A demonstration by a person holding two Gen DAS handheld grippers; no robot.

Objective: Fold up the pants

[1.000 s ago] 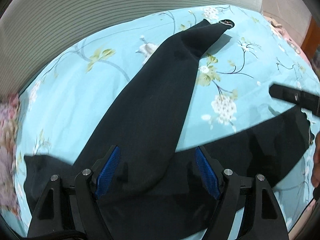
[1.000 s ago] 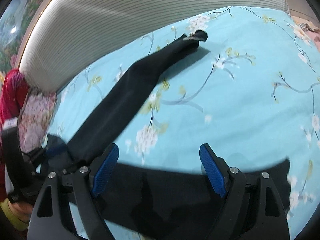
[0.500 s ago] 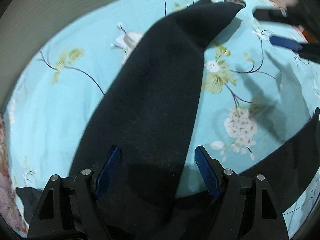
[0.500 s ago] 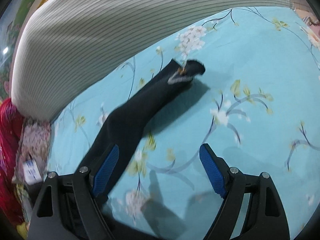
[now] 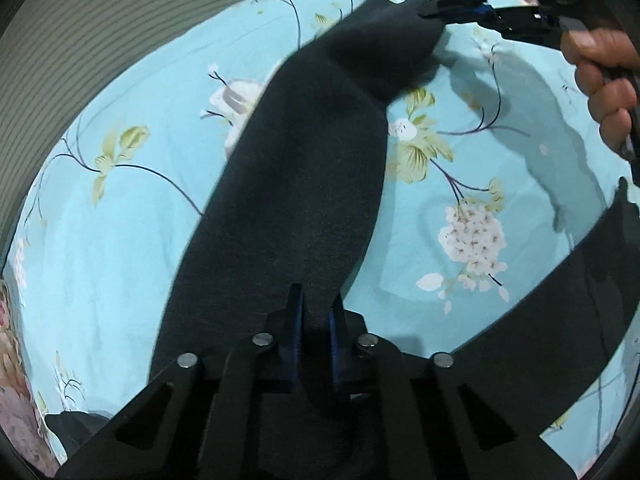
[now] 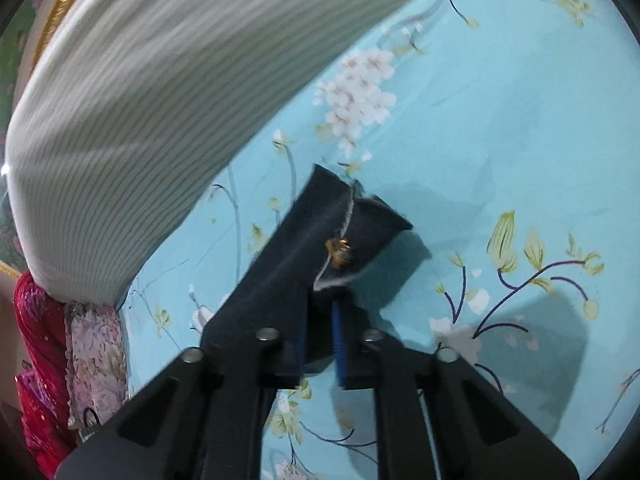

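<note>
Dark navy pants lie on a teal floral bedsheet. In the left wrist view one leg (image 5: 304,168) runs from the bottom up to its hem at the top right, and the other leg (image 5: 580,304) stretches off to the right. My left gripper (image 5: 314,320) points steeply down, its jaws closing with a pinch of this leg's cloth pressed between the blue pads. My right gripper (image 6: 320,316) is closing on the hem end of the same leg (image 6: 320,236), where a small gold bit (image 6: 339,254) shows. From the left wrist it appears as the right gripper (image 5: 444,12), held by a hand (image 5: 604,80).
The bedsheet (image 6: 500,128) spreads out to the right of the hem. A white-and-grey striped cushion (image 6: 140,100) borders the bed's far side. Red and floral cloths (image 6: 48,360) are bunched at the left edge.
Both grippers went from open to shut on the pants leg. The right gripper travelled along the bed to the hem. The left one sank onto the leg near its upper part.
</note>
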